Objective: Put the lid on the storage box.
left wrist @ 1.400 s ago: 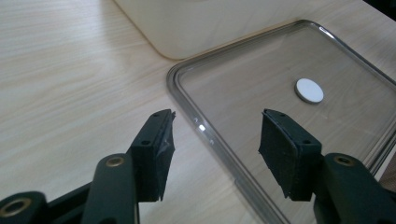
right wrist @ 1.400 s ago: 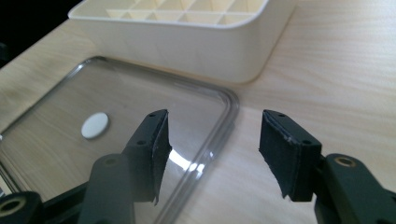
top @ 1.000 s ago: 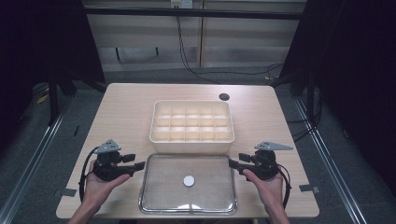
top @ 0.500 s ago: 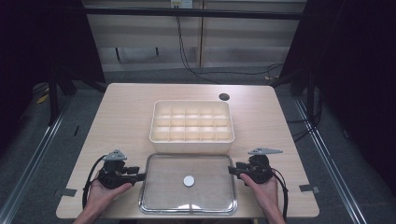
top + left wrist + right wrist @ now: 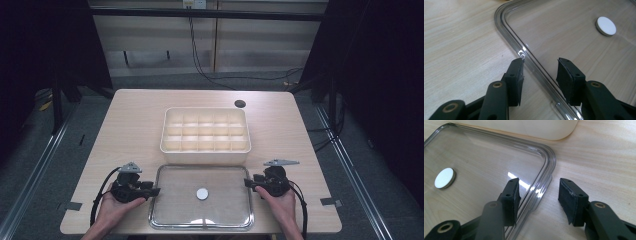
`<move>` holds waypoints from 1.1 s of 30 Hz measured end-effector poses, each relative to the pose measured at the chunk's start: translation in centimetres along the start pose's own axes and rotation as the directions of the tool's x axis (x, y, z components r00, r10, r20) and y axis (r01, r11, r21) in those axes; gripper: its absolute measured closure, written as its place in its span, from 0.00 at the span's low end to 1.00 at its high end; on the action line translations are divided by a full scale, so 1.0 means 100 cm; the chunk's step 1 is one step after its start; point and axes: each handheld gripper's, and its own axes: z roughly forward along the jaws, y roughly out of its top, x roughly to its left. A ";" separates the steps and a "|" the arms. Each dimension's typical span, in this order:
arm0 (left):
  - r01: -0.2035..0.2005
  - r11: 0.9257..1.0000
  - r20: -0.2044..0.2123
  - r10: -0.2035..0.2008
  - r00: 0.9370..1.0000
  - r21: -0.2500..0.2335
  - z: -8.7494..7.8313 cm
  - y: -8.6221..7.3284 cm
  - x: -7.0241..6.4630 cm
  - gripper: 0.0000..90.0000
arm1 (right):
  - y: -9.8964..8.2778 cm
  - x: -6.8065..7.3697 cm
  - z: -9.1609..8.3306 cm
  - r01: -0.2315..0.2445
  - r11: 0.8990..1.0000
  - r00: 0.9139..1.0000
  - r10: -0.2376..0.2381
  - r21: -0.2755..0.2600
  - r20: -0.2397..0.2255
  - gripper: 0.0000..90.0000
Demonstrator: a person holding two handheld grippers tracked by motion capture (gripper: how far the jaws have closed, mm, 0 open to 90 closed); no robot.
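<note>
Right now both grippers are lined up on the clear lid [image 5: 200,210], which lies flat on the table [image 5: 135,125] just in front of the cream divided box [image 5: 205,129]. The left gripper [image 5: 540,71] has its jaws parted wide, one on each side of the lid's left rim, not yet touching it. The right gripper [image 5: 539,192] stands the same way at the right rim, jaws wide apart with the raised edge between them. A small white disc [image 5: 202,193] sits at the middle of the lid. This looks like the reach-and-straddle step before a two-handed lift. Next, I judge, both sets of jaws need to close on the thin rim together and evenly, then raise the lid level so it can go onto the box without tipping or slipping
</note>
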 end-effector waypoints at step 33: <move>-0.027 0.999 -0.024 0.027 0.999 0.018 0.001 0.000 -0.005 0.73 | -0.012 -0.015 0.000 -0.269 0.962 0.952 0.259 -0.041 -0.165 0.72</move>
